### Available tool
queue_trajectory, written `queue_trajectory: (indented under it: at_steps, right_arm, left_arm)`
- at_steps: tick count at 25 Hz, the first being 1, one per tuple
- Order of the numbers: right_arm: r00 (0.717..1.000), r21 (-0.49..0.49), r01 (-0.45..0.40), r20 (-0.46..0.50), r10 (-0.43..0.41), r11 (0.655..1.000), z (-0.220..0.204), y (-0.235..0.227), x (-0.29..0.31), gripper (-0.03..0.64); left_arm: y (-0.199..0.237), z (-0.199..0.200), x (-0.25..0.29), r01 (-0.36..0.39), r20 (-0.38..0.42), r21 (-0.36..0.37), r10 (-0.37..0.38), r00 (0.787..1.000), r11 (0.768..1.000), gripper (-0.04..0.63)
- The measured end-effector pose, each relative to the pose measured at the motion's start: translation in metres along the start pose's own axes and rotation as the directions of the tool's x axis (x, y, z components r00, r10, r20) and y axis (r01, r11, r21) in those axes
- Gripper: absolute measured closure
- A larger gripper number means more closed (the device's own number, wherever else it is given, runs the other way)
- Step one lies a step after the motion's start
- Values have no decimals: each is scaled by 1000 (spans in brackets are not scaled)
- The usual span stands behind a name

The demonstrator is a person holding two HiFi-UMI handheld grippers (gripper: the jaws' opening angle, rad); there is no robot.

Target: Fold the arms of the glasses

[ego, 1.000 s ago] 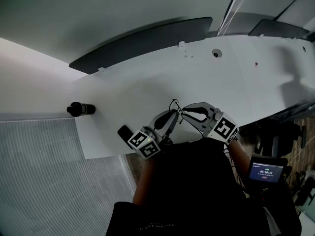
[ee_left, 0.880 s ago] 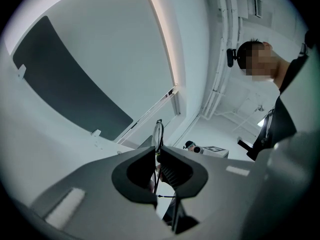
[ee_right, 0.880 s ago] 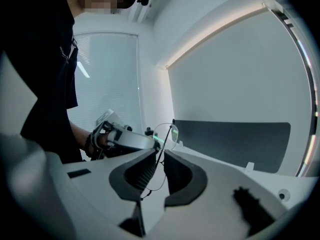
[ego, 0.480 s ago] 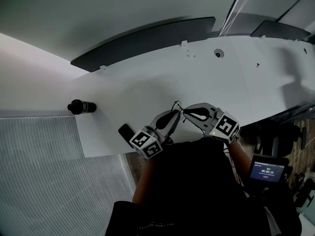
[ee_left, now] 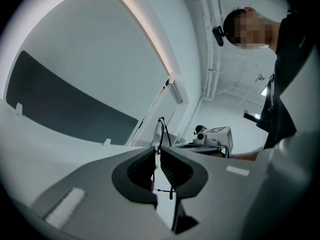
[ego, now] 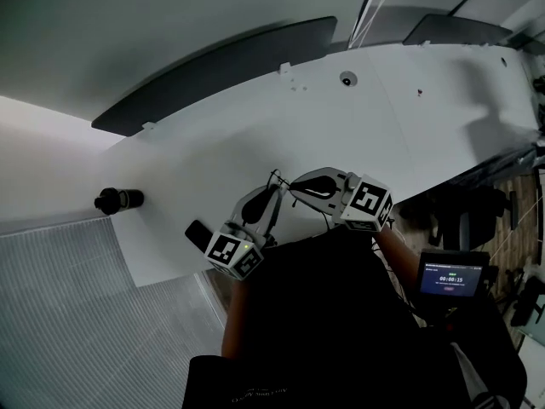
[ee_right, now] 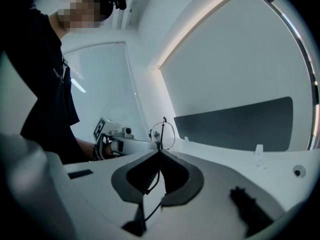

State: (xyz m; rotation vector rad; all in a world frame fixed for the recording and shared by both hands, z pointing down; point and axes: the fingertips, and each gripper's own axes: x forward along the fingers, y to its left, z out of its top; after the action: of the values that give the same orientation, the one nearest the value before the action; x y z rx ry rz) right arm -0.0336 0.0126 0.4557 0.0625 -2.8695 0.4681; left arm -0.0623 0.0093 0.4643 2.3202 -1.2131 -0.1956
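Thin wire-rimmed glasses (ego: 277, 180) hang in the air between my two grippers, over the front edge of the white table (ego: 358, 135). My left gripper (ee_left: 157, 156) is shut on a thin wire part of the glasses (ee_left: 161, 129), which rise just past its tips. My right gripper (ee_right: 160, 156) is shut on another thin part, with a round lens rim (ee_right: 165, 132) standing above its jaws. In the head view the left gripper (ego: 271, 198) and right gripper (ego: 296, 186) meet tip to tip, close to the person's body.
A black cylindrical object (ego: 117, 199) lies at the table's left end. A small dark object (ego: 198, 233) sits by the front edge beside the left gripper. A long dark panel (ego: 213, 71) runs behind the table. A lit screen (ego: 450, 278) stands at lower right.
The whole head view has slid left and slightly up. Both grippers keep their hold on the glasses and stay tip to tip.
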Motion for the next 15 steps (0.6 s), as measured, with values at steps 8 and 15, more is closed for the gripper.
queue_trajectory:
  at_steps: [8, 15]
  right_arm:
    - [1000, 22, -22, 4, 22, 1000, -9, 2, -8, 600]
    - [999, 86, -33, 37, 30, 996, -6, -1, -11, 600]
  left_arm:
    - [7, -10, 5, -41, 6, 48, 41, 999, 998, 561]
    - [8, -6, 6, -60, 13, 120, 59, 998, 991, 561]
